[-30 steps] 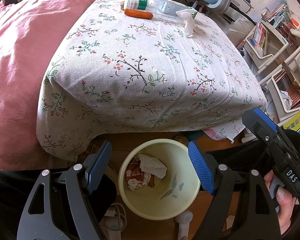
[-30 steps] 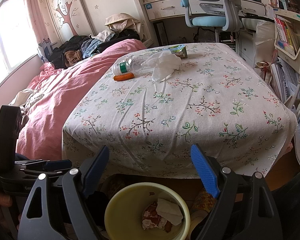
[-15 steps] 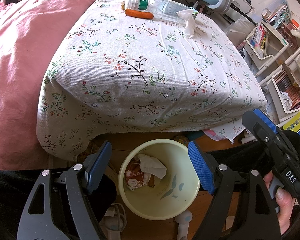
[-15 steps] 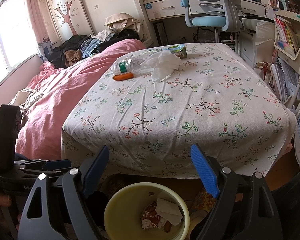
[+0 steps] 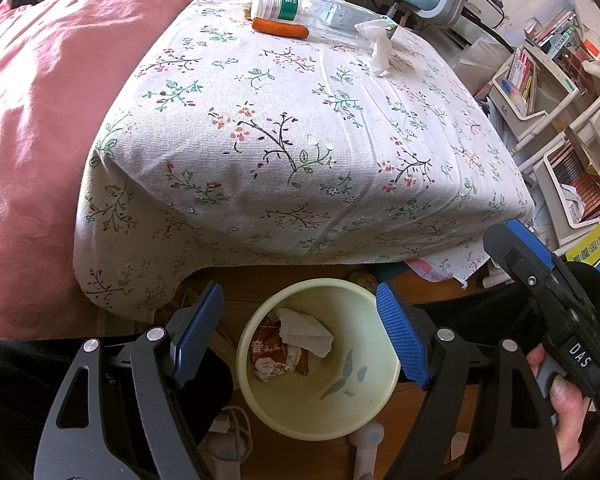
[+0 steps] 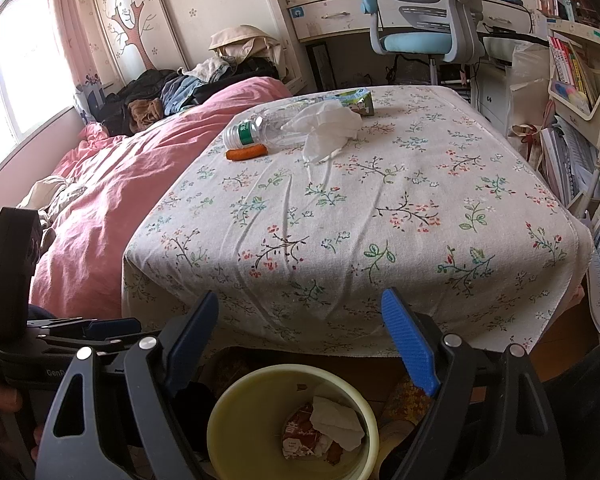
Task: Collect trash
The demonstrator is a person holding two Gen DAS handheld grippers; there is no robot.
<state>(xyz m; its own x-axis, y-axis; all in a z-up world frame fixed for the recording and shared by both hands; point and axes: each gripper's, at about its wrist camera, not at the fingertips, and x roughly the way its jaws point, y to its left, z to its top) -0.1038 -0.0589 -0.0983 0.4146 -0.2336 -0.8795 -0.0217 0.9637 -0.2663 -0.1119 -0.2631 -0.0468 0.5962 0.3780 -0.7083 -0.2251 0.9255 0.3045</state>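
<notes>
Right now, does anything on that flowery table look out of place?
Yes. A plastic bottle lies on its side at the far end, with an orange carrot-like piece beside it, a crumpled tissue and a small green carton. This litter is not yet in the bin below.

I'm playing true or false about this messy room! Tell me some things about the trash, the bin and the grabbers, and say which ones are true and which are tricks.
1. The yellow bin already has a crumpled tissue and a wrapper in it. True.
2. The plastic bottle stands upright on the flowery tablecloth. False: it lies on its side.
3. An orange stick-shaped thing lies right beside the bottle's cap end. True.
4. The left gripper is squeezing a tissue. False: its jaws are open with nothing between them, above the bin.
5. The right gripper is open and empty. True.
6. The tablecloth is bare. False: a white tissue and a green carton are there too.
</notes>
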